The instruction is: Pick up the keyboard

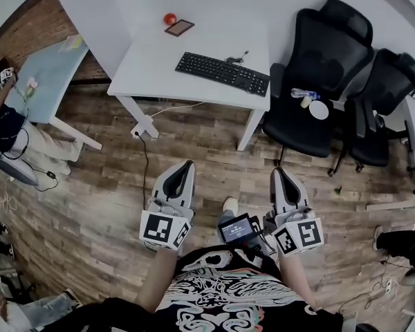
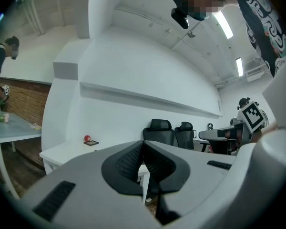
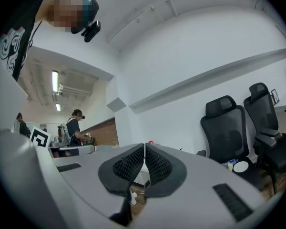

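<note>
Left gripper (image 1: pixel 186 166) and right gripper (image 1: pixel 277 173) — both closed, empty — well short of keyboard (image 1: pixel 223 73) at twelve o'clock; advise opening jaws before reaching it.

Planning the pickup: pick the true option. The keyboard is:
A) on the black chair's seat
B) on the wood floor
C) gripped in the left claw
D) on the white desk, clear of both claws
D: the keyboard lies on the white desk; the left claw and right claw, both shut, are over the floor, short of it.
</note>
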`<state>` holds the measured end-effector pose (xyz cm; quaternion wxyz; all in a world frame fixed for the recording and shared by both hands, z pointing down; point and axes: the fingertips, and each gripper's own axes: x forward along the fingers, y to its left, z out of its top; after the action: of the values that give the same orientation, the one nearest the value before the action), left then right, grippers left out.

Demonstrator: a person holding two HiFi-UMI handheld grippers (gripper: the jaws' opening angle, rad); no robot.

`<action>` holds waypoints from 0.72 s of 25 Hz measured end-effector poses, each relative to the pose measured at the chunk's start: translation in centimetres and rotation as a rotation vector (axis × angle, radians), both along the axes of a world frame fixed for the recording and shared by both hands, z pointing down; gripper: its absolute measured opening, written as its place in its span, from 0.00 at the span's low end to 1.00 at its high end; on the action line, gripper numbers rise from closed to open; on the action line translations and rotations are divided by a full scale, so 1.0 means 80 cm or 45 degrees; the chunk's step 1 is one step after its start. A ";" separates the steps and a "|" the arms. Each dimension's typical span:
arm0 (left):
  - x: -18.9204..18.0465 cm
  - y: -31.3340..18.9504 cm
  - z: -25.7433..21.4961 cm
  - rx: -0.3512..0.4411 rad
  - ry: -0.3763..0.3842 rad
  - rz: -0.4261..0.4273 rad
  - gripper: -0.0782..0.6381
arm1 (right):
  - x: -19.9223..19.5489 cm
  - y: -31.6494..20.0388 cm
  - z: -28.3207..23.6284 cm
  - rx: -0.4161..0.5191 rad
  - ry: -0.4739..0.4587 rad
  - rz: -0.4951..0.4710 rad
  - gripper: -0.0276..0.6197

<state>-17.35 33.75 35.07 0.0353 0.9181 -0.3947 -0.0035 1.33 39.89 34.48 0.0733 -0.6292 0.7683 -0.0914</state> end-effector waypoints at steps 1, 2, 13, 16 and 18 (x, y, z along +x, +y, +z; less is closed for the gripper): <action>0.008 -0.018 -0.001 -0.003 -0.005 -0.005 0.13 | 0.009 -0.019 0.001 -0.009 0.004 -0.006 0.09; 0.015 -0.036 -0.002 -0.004 -0.010 -0.010 0.13 | 0.016 -0.037 0.003 -0.020 0.024 -0.015 0.09; 0.088 -0.174 -0.002 -0.008 -0.064 -0.071 0.13 | 0.079 -0.175 0.036 -0.142 0.164 -0.079 0.09; 0.097 -0.196 -0.004 -0.005 -0.072 -0.079 0.13 | 0.089 -0.197 0.042 -0.156 0.165 -0.059 0.09; 0.103 -0.212 -0.004 0.004 -0.071 -0.075 0.13 | 0.096 -0.212 0.045 -0.165 0.166 -0.029 0.09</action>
<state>-9.12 16.78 34.75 0.0226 0.9060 -0.4223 0.0204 9.05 22.96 38.05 -0.0187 -0.6284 0.7711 -0.1007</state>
